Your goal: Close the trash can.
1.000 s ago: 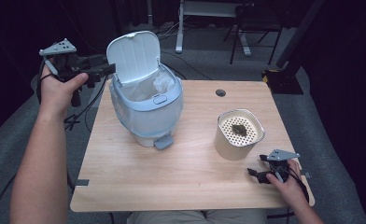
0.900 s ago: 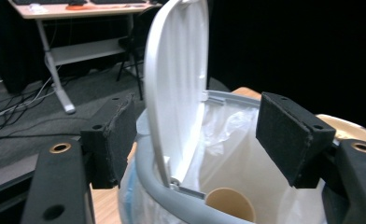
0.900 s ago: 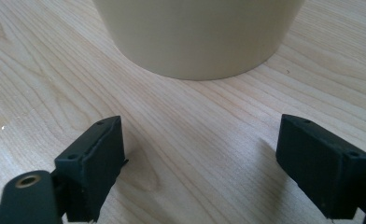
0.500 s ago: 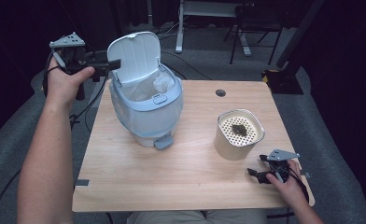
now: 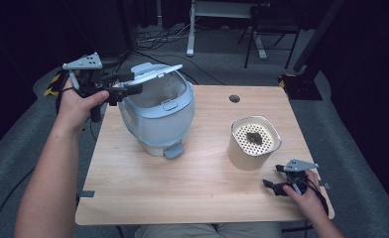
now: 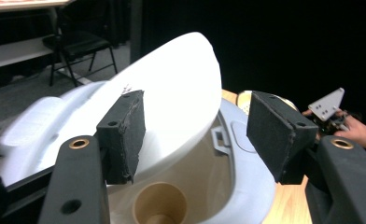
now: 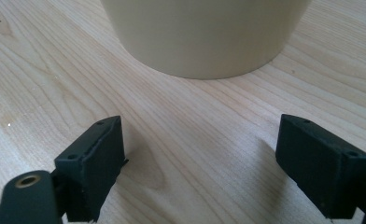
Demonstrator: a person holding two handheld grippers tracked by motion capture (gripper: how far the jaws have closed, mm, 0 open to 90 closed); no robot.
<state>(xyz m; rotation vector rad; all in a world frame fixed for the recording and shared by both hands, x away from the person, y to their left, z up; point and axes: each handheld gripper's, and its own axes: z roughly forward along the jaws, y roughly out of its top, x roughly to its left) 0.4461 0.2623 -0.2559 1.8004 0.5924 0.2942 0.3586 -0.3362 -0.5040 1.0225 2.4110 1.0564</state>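
Dark studio floor with cables and chair legs behind; light wooden table [image 5: 202, 198] in front. Biggest item is the pale blue plastic bin-shaped appliance [image 5: 158, 119] at the table's left-centre, its white hinged lid [image 5: 155, 74] tipped about halfway down over the open body. Right of it, well apart, sits the beige cylindrical inner container with perforated top [image 5: 253, 144]. Left gripper [image 5: 128, 85] is at the lid's far-left edge; in the left gripper view the jaws straddle the lid [image 6: 172, 102], one pad [image 6: 123, 135] looks to be against it, the other clear, so spread and pushing rather than pinching. Its jaws have just been closing a little, lid between them. Right gripper [image 5: 277, 186] rests near the table's front right corner, jaws wide apart, nothing in them, beige container just ahead. Risks, my read: lid slips off the single pad and slams; sideways push tips or slides the light bin since nothing braces it; lid may not latch if pressed off-centre.
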